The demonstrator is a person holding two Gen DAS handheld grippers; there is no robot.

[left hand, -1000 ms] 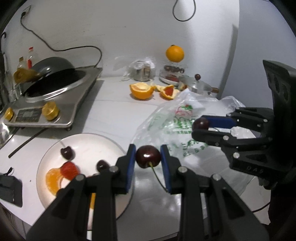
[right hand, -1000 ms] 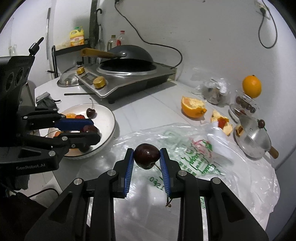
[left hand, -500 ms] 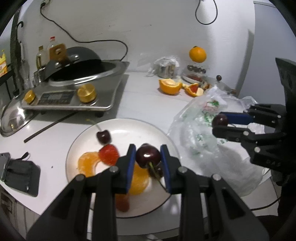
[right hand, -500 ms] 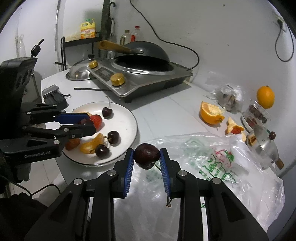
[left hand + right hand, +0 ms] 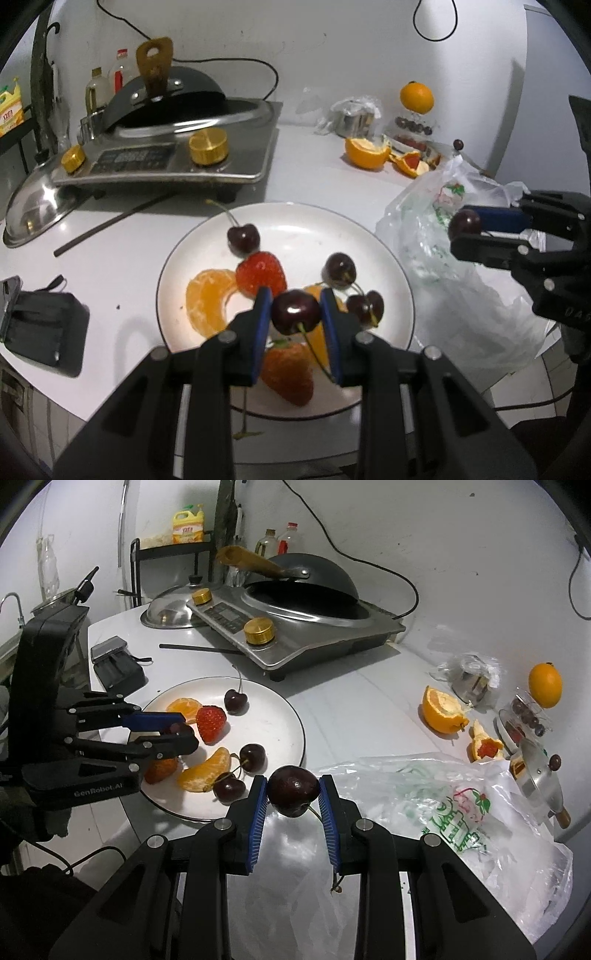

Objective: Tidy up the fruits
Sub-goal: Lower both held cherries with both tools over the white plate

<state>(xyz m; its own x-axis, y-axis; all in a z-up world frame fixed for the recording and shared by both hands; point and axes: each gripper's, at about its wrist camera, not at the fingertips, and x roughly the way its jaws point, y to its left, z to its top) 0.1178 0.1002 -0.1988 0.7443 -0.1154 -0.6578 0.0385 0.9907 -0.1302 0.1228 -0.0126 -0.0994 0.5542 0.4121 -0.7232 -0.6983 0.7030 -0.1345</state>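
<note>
Left gripper (image 5: 295, 314) is clamped on a dark cherry (image 5: 295, 311), jaws nearly closed, blue pads pressing both sides, stem hanging down. It sits lower centre of the left wrist view, over the white plate (image 5: 384, 258).

On the plate: two strawberries (image 5: 260, 275), orange segments (image 5: 205, 301), three loose cherries (image 5: 242, 238).

Right gripper (image 5: 293, 794) likewise grips a second cherry (image 5: 293, 791), narrow gap, pads touching it; lower centre of the right wrist view, above the clear plastic bag (image 5: 443, 812), just right of the plate rim.

Upper part of both frames: induction cooker (image 5: 295, 627) with a wok. Halved orange (image 5: 441, 712) and whole orange (image 5: 545, 685) at right.
</note>
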